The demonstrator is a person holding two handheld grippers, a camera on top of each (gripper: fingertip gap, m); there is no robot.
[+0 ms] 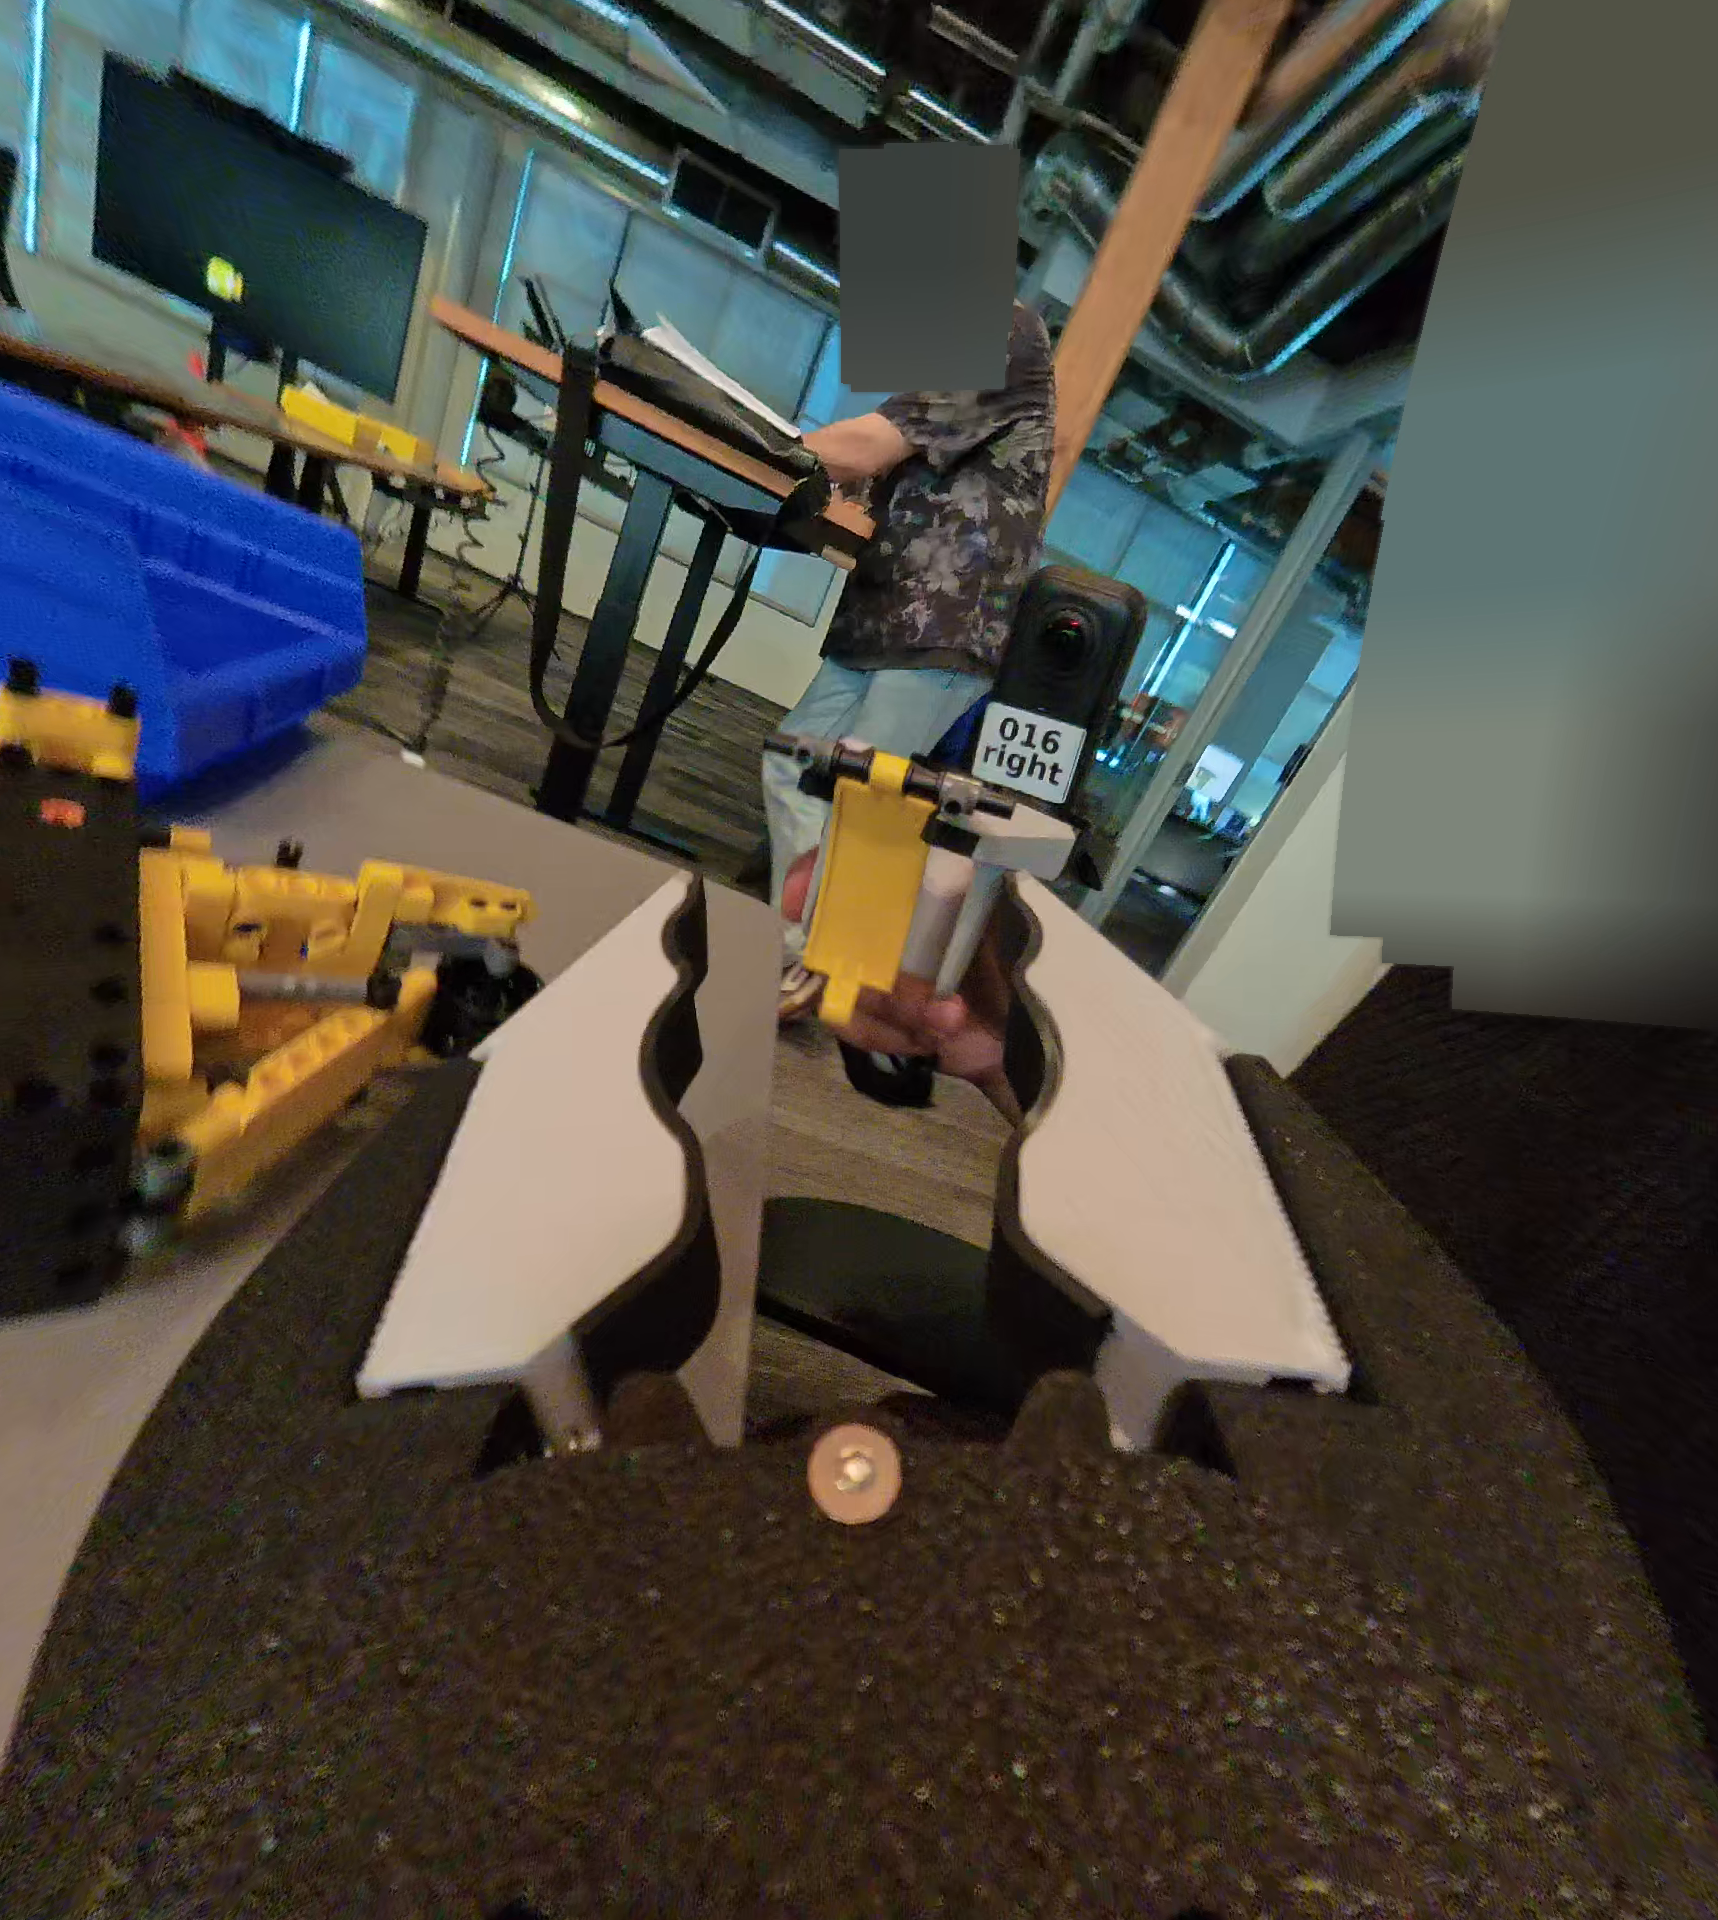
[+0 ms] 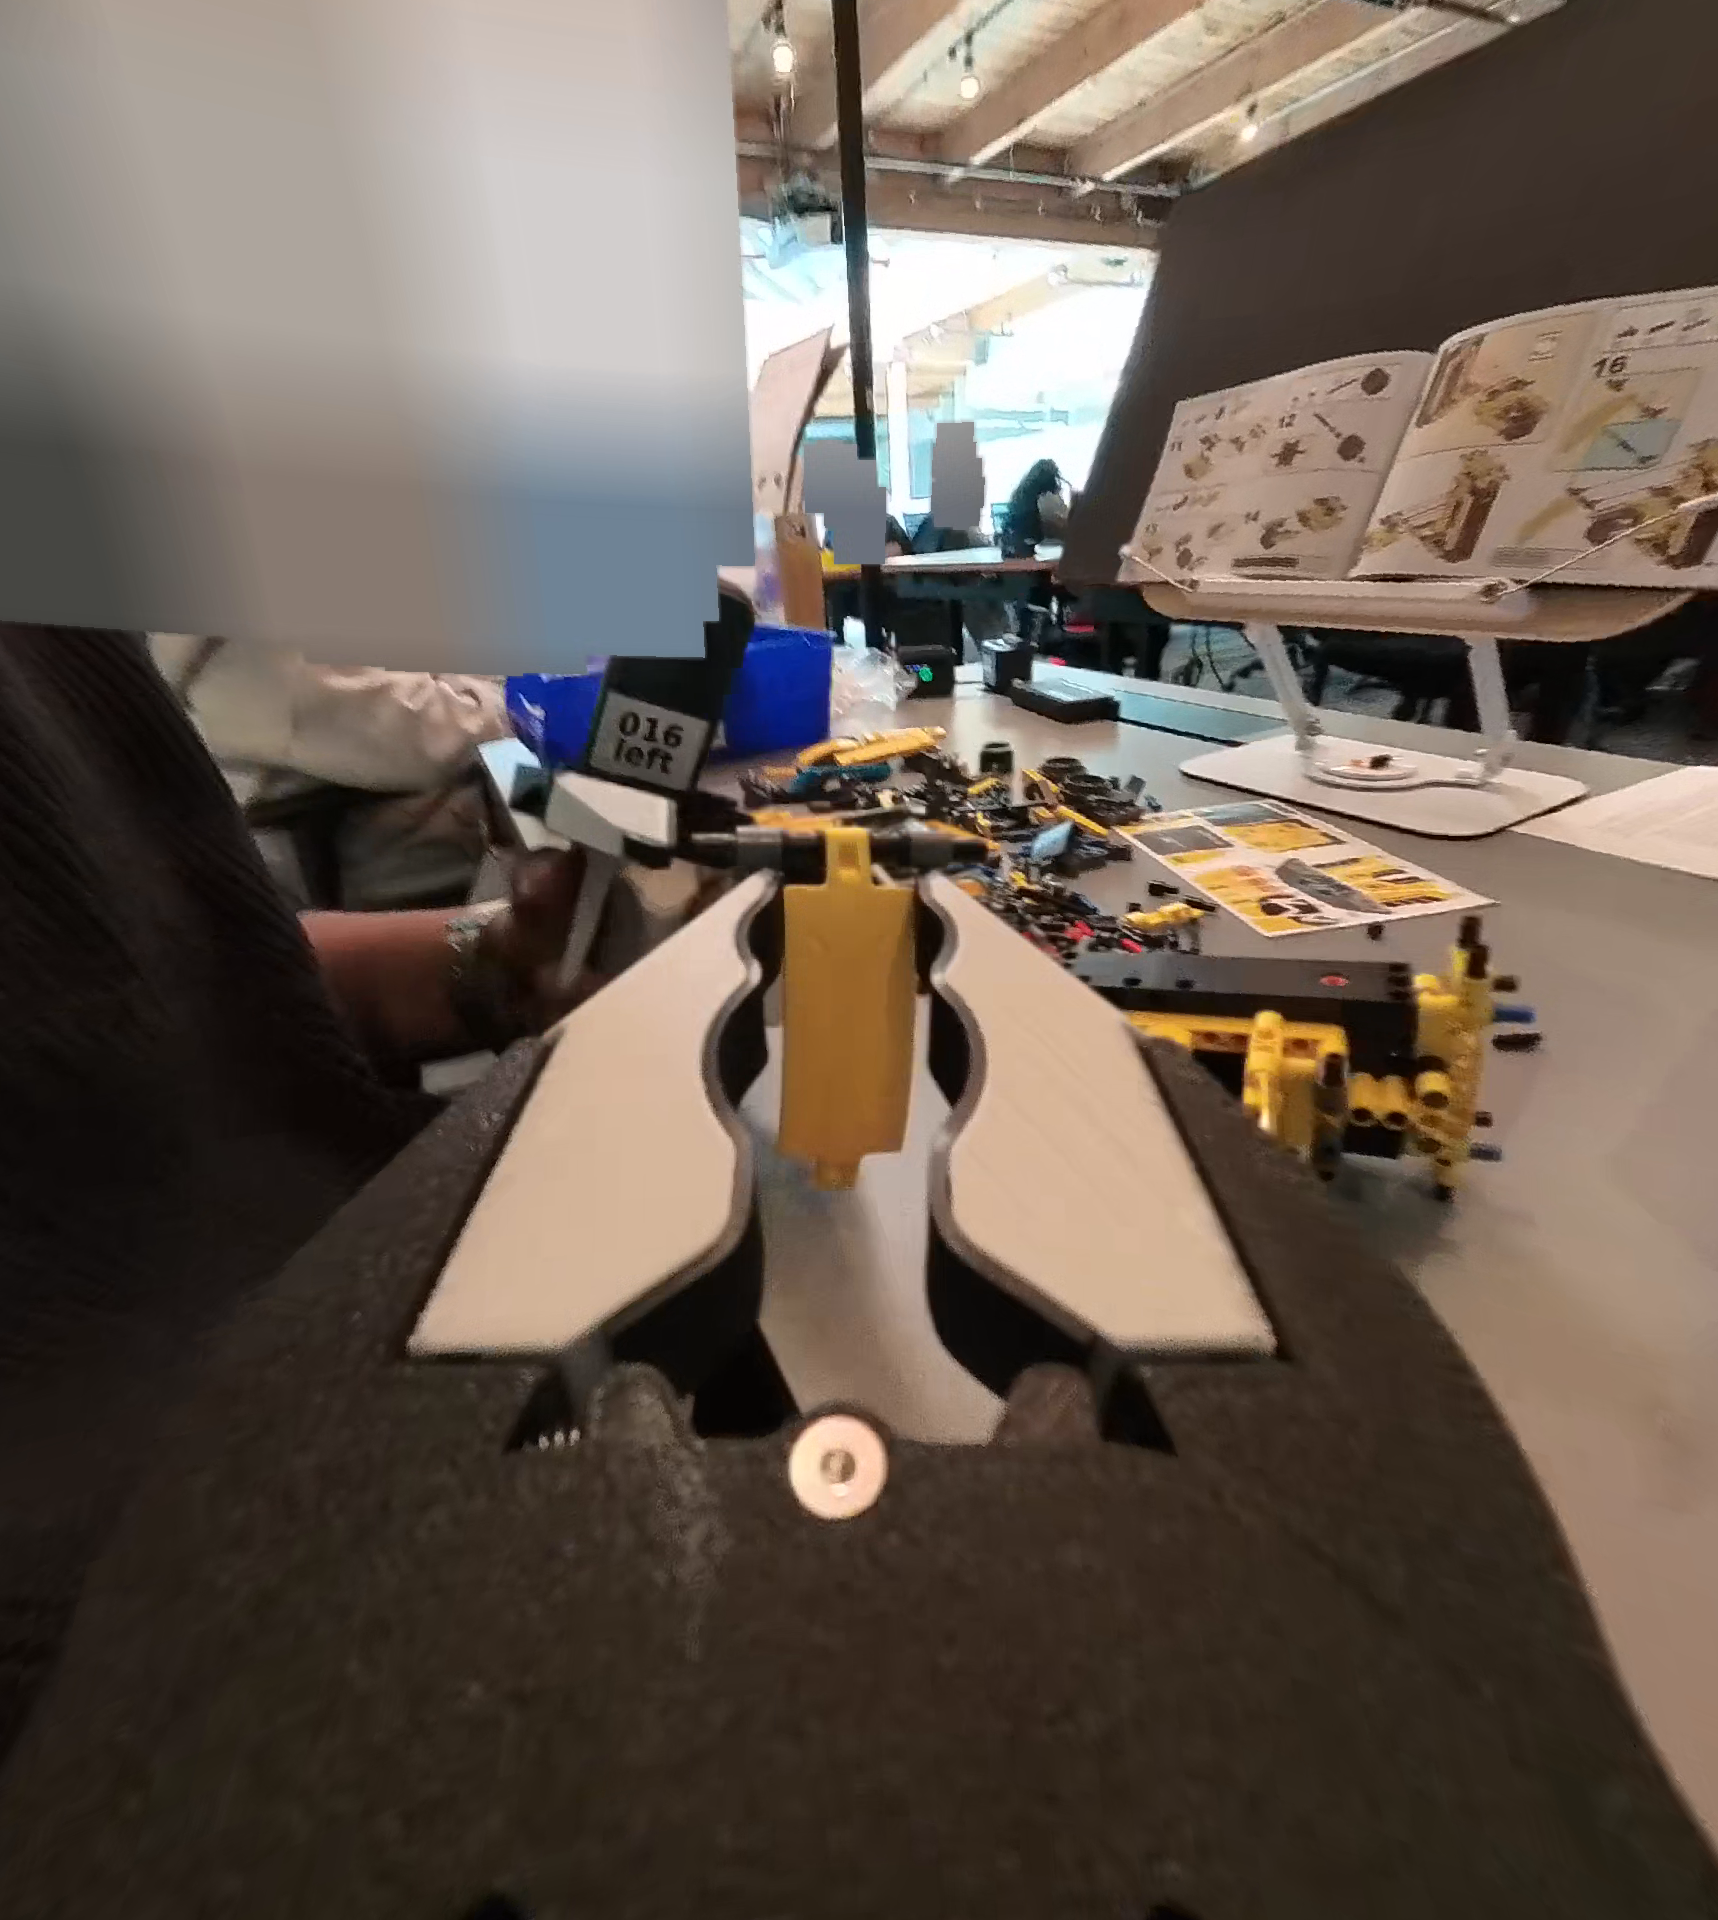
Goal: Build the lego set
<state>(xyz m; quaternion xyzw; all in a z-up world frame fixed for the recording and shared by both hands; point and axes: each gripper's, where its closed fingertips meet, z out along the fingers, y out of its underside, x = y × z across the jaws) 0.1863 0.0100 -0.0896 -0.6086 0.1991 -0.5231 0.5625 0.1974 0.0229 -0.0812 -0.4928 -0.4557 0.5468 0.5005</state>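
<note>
two grippers: right gripper jaws clamped on one yellow panel with black cross-axle; left gripper jaws apart, empty; one yellow-black model at 3 o'clock.

Black foam gripper bodies, pale grey jaws, silver screw

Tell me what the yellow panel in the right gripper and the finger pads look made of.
Yellow panel: looks like hard moulded plastic, smooth and slightly glossy, with crisp edges and a peg at its end. It hangs from a grey axle.
Finger pads: black, matte, wavy-edged strips lining the pale fingers, probably rubber or foam; cannot tell which.
</note>
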